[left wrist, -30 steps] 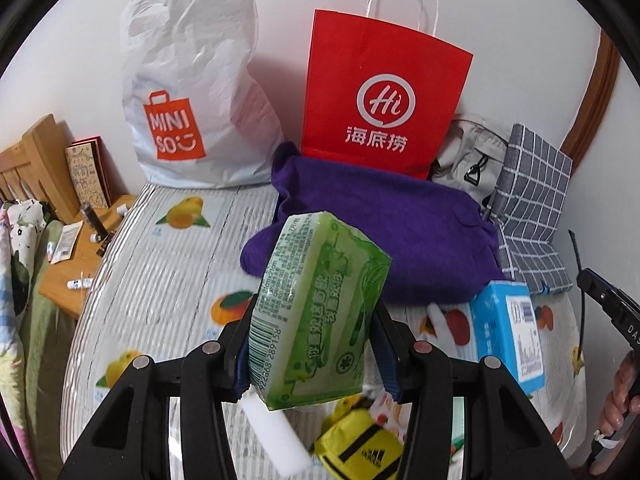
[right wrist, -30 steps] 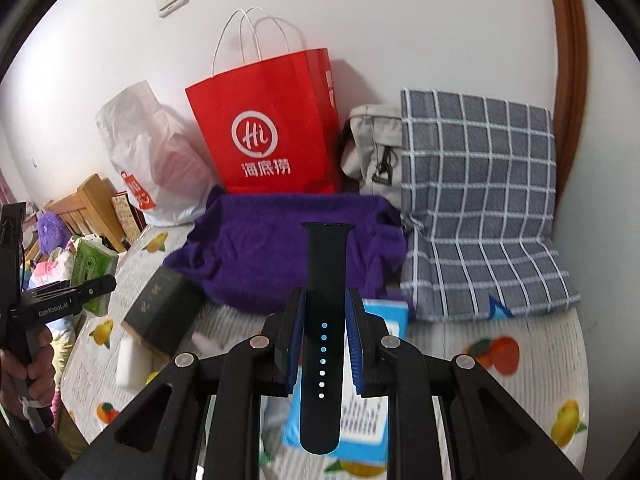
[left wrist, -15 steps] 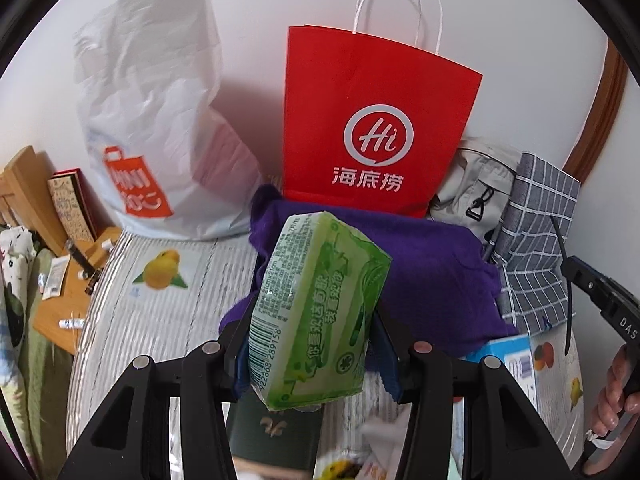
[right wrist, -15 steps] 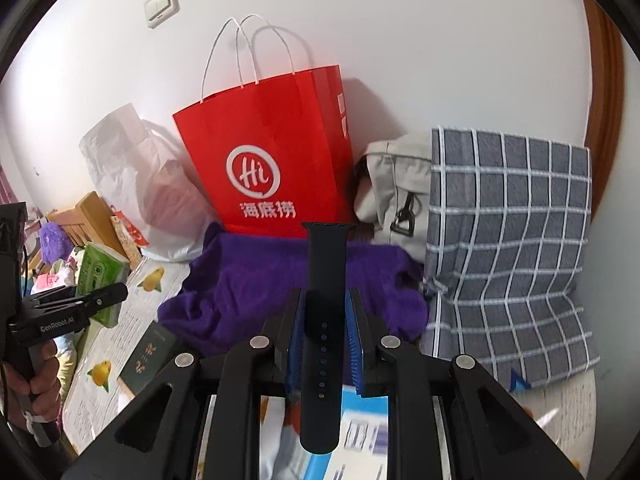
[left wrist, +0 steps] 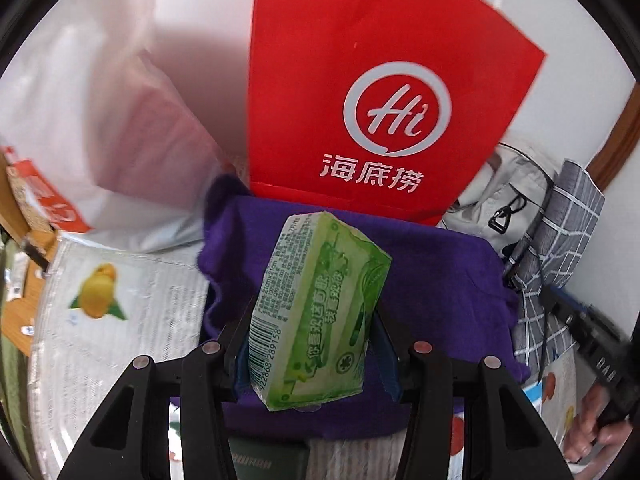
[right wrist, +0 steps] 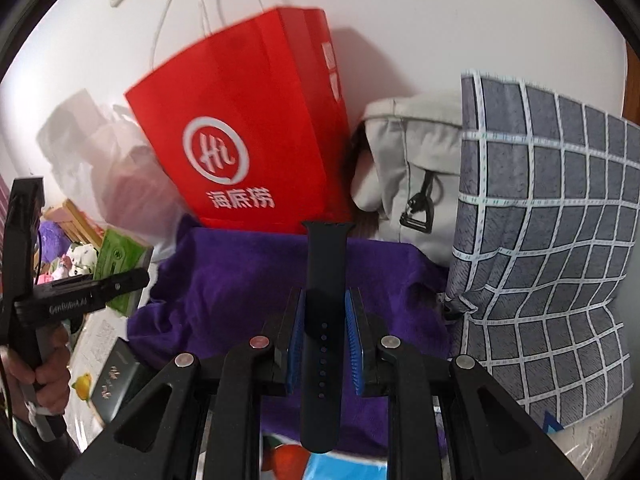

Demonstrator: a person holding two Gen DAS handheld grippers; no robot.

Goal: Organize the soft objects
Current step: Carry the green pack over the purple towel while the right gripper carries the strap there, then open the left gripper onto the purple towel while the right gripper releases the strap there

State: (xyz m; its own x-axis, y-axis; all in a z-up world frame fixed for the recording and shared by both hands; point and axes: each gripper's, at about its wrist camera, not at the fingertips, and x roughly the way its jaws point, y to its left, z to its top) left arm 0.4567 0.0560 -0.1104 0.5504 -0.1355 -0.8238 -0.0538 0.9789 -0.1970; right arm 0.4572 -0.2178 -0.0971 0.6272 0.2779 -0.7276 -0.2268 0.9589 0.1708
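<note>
My left gripper (left wrist: 310, 342) is shut on a green tissue pack (left wrist: 316, 312) and holds it above the purple cloth (left wrist: 440, 280), in front of the red paper bag (left wrist: 380, 92). The pack also shows in the right wrist view (right wrist: 120, 264), with the left gripper (right wrist: 136, 278) at the far left. My right gripper (right wrist: 324, 332) is shut on a black watch strap (right wrist: 324, 320), upright over the purple cloth (right wrist: 240, 280) before the red paper bag (right wrist: 248, 140). The right gripper's body shows at the right edge of the left wrist view.
A white plastic bag (left wrist: 100, 120) stands left of the red bag. A beige bag (right wrist: 416, 176) and a grey checked pillow (right wrist: 548, 220) lie to the right. A dark box (right wrist: 114, 384) and a blue pack (right wrist: 340, 468) lie on the fruit-print sheet (left wrist: 120, 320).
Both grippers have moved forward toward the red bag and purple cloth with their objects still held. The bags now look larger and closer.
</note>
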